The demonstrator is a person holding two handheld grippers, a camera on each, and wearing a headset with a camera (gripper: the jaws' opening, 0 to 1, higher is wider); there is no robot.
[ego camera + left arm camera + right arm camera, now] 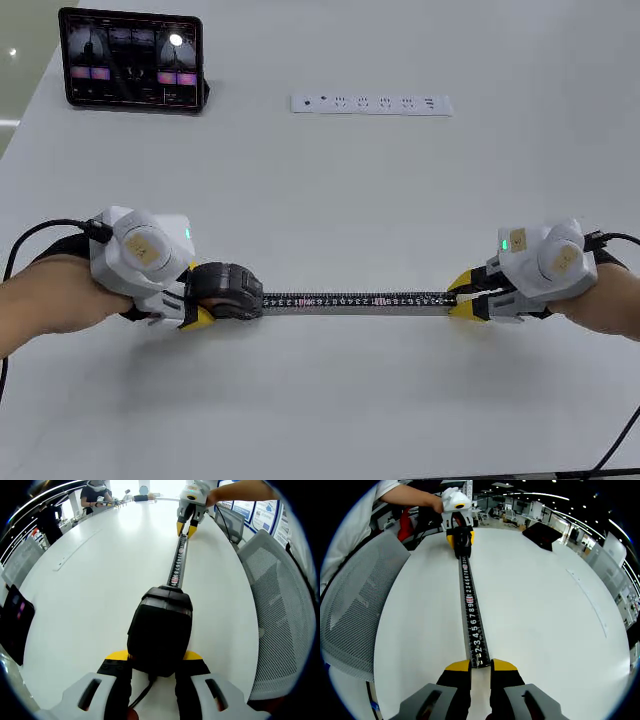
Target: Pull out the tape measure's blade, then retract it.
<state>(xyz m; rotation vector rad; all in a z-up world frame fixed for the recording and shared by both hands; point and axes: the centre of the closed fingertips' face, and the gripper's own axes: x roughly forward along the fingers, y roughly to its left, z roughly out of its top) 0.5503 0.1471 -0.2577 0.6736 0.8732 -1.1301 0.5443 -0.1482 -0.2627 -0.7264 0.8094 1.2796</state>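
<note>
A black tape measure case (226,291) lies on the white table, gripped by my left gripper (197,307), whose yellow-tipped jaws are shut on its sides. The case fills the near part of the left gripper view (161,628). Its black blade (355,300) stretches right across the table to my right gripper (463,296), which is shut on the blade's end. In the right gripper view the blade (471,617) runs from my right gripper (480,666) away to the case (461,538). The right gripper (186,528) shows far off in the left gripper view.
A tablet (132,60) stands at the table's far left. A white power strip (372,104) lies at the far middle. Grey mesh chairs (280,610) stand beside the table. People work at the far end of the table (97,494).
</note>
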